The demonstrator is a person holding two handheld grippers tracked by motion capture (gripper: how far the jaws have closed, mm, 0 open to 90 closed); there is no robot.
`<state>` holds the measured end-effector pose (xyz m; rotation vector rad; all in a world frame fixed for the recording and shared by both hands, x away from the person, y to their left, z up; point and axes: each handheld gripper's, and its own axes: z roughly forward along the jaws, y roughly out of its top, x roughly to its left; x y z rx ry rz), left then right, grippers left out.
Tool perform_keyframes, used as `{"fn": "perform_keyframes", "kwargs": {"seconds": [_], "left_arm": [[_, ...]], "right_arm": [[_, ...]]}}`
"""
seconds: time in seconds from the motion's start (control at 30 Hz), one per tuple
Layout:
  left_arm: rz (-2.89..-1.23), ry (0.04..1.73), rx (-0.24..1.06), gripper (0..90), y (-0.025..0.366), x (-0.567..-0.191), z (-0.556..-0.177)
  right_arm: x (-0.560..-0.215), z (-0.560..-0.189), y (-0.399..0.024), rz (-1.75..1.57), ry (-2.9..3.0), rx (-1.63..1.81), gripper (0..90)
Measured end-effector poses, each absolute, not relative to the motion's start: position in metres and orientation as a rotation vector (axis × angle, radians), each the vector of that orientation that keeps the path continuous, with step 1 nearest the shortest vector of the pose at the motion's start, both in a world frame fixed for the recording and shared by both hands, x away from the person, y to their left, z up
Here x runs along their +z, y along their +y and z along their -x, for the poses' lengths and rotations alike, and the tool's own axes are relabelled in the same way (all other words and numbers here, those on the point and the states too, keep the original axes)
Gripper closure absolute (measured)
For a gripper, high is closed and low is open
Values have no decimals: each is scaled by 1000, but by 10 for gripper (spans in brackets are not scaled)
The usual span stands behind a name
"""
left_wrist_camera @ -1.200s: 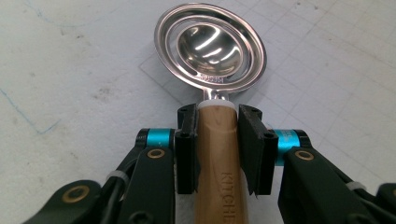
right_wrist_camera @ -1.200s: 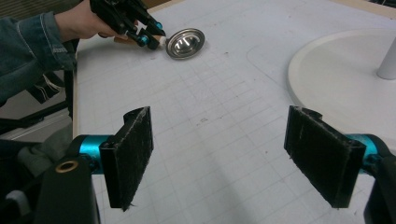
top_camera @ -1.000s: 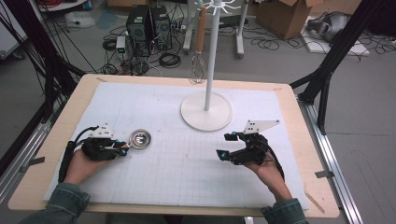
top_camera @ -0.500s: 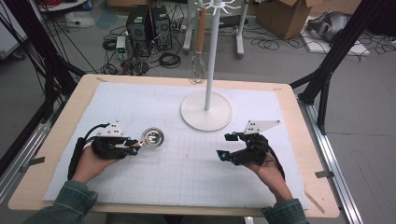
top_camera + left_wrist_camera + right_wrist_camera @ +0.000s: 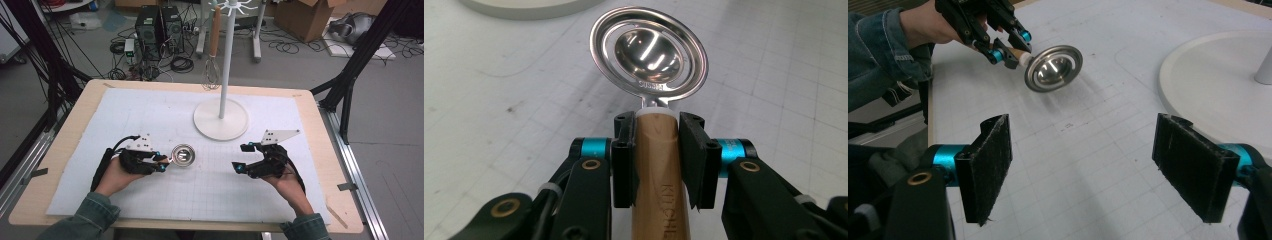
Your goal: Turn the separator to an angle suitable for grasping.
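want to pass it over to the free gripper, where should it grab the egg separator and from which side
Judging by its pose, take the egg separator by the rim of its metal ring, coming from the stand's side. The left gripper already covers the wooden handle, so the steel head is the only free part, and it points at the right gripper, whose fingers stand open. The rim is thin, so close across its flat faces.
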<state>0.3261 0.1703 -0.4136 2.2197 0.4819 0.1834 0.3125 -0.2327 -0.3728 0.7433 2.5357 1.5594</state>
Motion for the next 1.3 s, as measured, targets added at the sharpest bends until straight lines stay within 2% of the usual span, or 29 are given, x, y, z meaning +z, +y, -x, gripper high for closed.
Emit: {"fn": "perform_keyframes", "kwargs": {"seconds": [0.77, 1.3], "left_arm": [[-2278, 340, 71, 691, 117, -426, -321], [-2343, 318, 63, 685, 107, -436, -322]], "right_arm": [[-379, -313, -228, -729, 2564, 1531, 230], [-383, -314, -219, -722, 2600, 1495, 230]]}}
